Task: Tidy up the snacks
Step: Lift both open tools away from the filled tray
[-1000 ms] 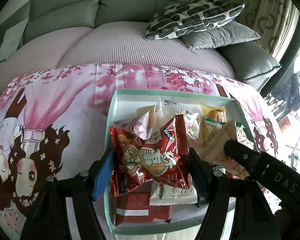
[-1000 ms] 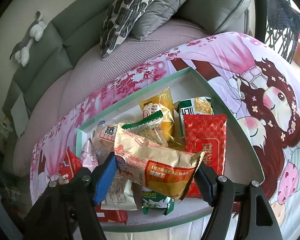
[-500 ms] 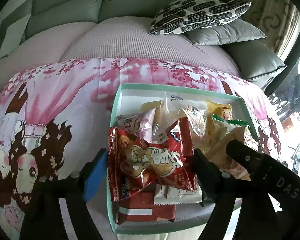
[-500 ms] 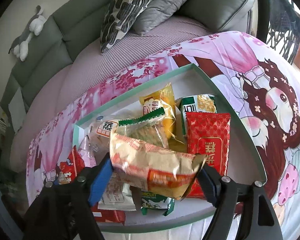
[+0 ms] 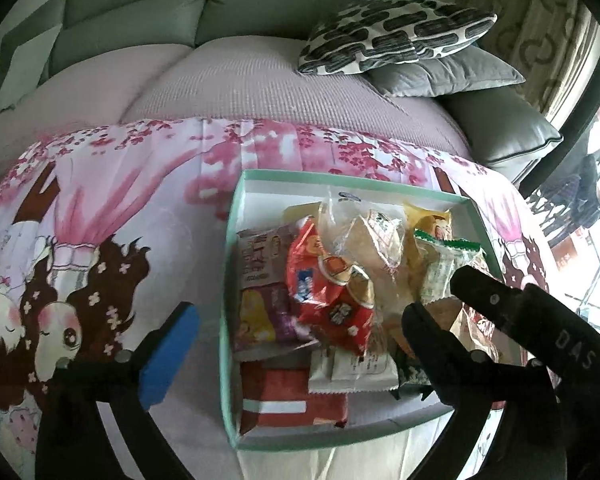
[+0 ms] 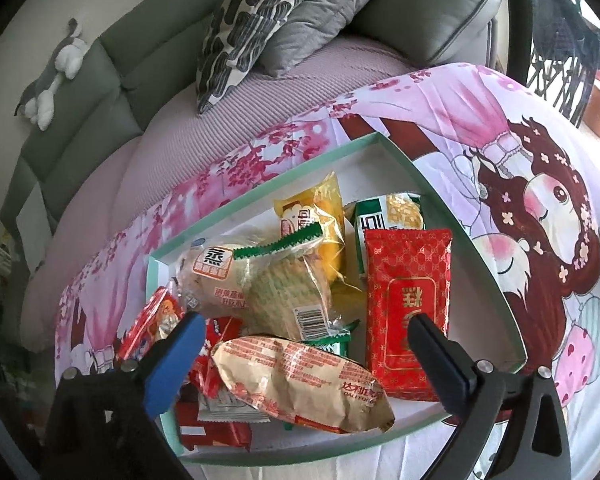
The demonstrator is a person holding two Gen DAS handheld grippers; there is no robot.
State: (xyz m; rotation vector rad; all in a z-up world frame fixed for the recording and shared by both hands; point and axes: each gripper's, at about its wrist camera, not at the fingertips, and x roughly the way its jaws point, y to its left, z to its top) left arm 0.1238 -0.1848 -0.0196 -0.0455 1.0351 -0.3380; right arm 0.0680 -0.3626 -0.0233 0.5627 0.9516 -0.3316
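A mint-rimmed box (image 5: 226,280) on the pink printed cloth holds several snack packets. In the left wrist view my left gripper (image 5: 300,344) hangs over the box's near left part. Its jaws are opening wide, and the red snack bag (image 5: 332,292) lies loose on the pile between them, touched by neither pad. In the right wrist view my right gripper (image 6: 306,356) is opening too. The tan packet (image 6: 300,384) rests free in the box (image 6: 300,178) below its fingers. A red packet with gold print (image 6: 408,300) lies flat to the right.
The box also holds a yellow packet (image 6: 312,216), a clear wafer packet (image 6: 288,284) and a bun (image 6: 216,276). The pink cloth (image 5: 120,220) spreads to both sides. Behind are a grey sofa, patterned and grey pillows (image 5: 396,36), and a plush toy (image 6: 48,80).
Both grippers have opened. The red bag slipped out of the left jaws and the tan packet out of the right jaws; both now lie in the box.
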